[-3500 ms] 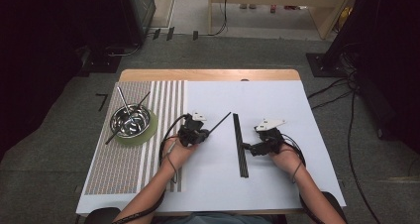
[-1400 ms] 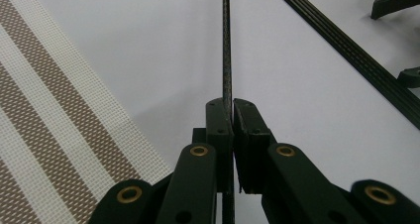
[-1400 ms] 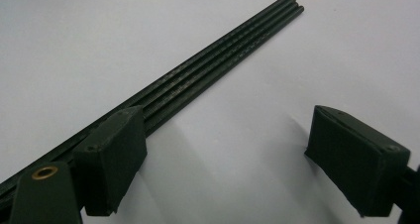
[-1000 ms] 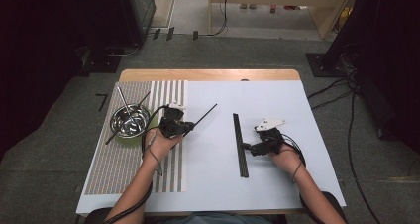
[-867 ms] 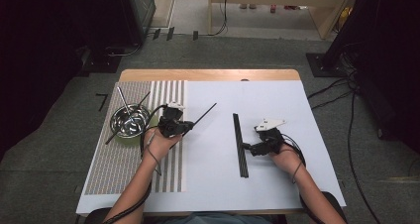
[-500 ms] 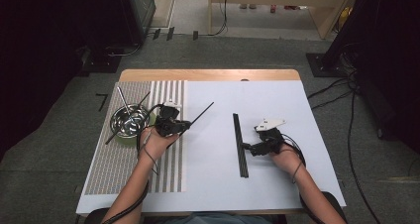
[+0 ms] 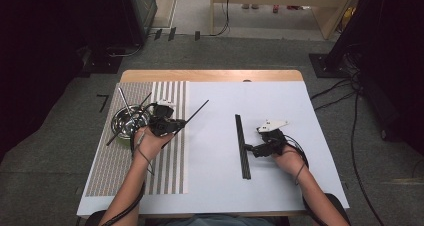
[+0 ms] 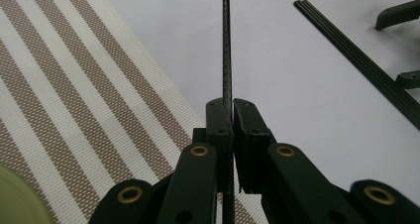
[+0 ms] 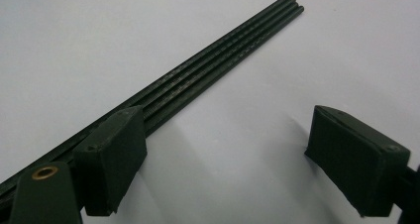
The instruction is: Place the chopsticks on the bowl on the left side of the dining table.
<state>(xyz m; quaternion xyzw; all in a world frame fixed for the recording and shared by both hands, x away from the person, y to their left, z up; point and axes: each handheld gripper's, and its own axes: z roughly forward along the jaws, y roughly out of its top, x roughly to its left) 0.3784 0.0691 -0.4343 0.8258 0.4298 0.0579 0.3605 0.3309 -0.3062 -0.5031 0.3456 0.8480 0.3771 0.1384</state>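
Observation:
My left gripper (image 7: 167, 126) (image 8: 229, 110) is shut on a thin black rod (image 7: 192, 115) (image 8: 226, 45), held above the striped mat (image 7: 150, 176) (image 8: 74, 110) just right of a metal bowl (image 7: 129, 122). The rod points away to the upper right over the white table. Two or three similar rods (image 7: 125, 108) lean in the bowl. A bundle of black rods (image 7: 242, 146) (image 9: 223, 50) (image 8: 356, 60) lies flat on the table. My right gripper (image 7: 250, 150) (image 9: 228, 135) stands open at its right side, one jaw touching the bundle, nothing between the jaws.
The white table top (image 7: 215, 186) has bare surface between the mat and the bundle and in front of both hands. The bowl sits on a yellow-green base (image 8: 12, 199). Cables lie on the floor to the right (image 7: 350, 91).
My left gripper has carried the single rod leftward from the table's middle to over the striped mat beside the bowl. The right gripper and the bundle have stayed put.

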